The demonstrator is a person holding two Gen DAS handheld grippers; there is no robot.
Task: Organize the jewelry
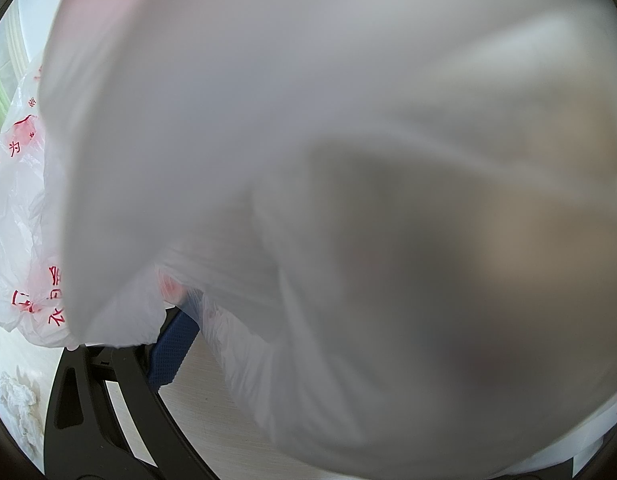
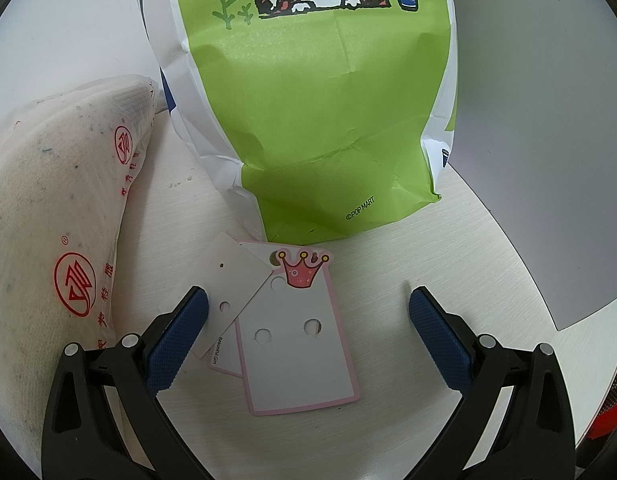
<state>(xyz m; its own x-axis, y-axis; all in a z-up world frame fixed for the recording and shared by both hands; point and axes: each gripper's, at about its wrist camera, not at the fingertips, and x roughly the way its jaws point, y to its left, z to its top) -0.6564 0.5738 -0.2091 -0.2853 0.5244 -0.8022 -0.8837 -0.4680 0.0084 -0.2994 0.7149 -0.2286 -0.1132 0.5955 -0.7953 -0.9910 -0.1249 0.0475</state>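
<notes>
Right wrist view showed the right gripper [image 2: 308, 316] spread wide and empty over the overlapping jewelry cards [image 2: 296, 336] on the table [image 2: 448, 240]; closing might shuffle them. Left gripper's [image 1: 176, 344] grip couldn't be told, plastic bag [image 1: 308, 160] smothering its lens

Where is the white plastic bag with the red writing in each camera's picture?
Left wrist view: the plastic bag fills nearly the whole picture, draped close and blurred over the lens; red print shows at the left edge.
Right wrist view: the plastic bag bulges along the left side, beside the earring cards.
Shared landmark: the pale table under the bag.
</notes>
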